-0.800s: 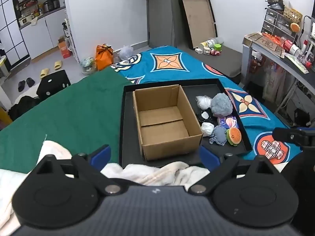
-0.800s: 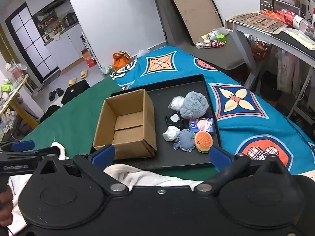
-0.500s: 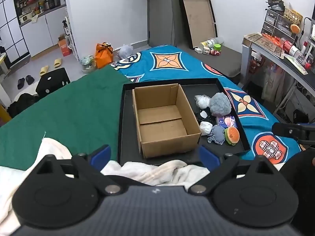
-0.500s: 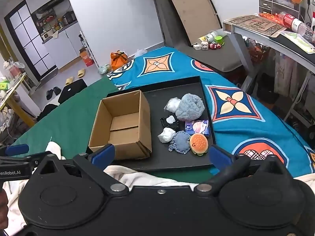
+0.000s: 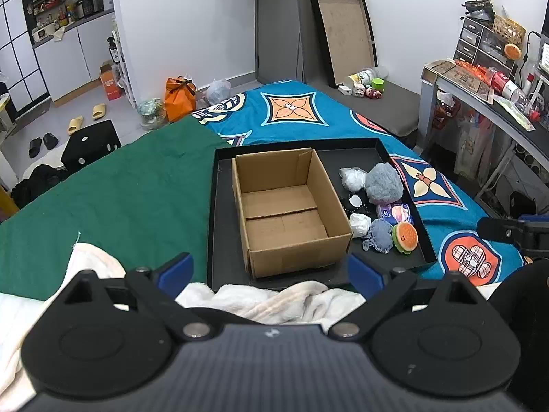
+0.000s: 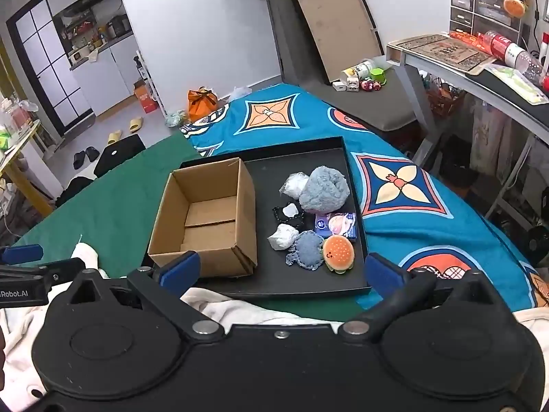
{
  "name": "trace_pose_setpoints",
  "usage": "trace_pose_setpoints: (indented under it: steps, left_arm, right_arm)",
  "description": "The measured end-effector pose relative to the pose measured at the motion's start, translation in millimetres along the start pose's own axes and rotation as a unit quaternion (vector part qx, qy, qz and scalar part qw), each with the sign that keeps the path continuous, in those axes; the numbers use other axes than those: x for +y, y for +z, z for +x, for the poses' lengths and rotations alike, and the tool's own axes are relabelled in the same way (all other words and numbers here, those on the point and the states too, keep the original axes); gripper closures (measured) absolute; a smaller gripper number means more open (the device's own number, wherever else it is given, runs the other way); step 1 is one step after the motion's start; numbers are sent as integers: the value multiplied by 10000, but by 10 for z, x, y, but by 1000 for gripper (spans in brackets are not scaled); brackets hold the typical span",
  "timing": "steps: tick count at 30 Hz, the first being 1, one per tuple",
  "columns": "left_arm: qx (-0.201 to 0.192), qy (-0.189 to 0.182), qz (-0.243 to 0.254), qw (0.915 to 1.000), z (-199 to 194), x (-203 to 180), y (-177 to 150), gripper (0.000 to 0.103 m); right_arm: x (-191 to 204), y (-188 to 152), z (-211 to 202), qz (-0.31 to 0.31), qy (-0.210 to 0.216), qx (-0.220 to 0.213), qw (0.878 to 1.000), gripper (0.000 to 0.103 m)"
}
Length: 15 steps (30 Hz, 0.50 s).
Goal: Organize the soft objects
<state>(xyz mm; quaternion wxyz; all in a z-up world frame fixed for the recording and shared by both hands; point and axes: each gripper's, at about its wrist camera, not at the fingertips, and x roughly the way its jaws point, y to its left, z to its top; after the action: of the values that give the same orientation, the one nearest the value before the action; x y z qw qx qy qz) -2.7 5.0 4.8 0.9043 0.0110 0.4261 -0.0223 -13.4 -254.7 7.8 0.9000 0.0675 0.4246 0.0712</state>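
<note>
Toys [image 6: 324, 189] right of box [image 6: 206, 219] on tray [image 6: 308, 283]

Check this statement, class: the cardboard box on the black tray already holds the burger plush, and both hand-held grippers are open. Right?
Not quite. The cardboard box is empty; the right wrist view shows the burger plush lying on the black tray beside it. Both hand-held grippers are open.

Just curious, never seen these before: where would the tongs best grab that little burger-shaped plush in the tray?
Probably from above, pinching the burger plush across its round edges. It lies flat on the black tray, face up, so its sides are the only thing to squeeze. Come from the near, open side: the blue knitted piece touches its left edge, and the tray wall is close on its right.
</note>
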Motion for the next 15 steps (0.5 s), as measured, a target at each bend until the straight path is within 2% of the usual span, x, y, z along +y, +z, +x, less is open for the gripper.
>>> trace_pose_setpoints:
  steps: [15]
  left_arm:
    - [-28,32,-76,10000,11,81,43,7]
  right_arm:
    - [41,1,6,-38,-139,15,9999,0]
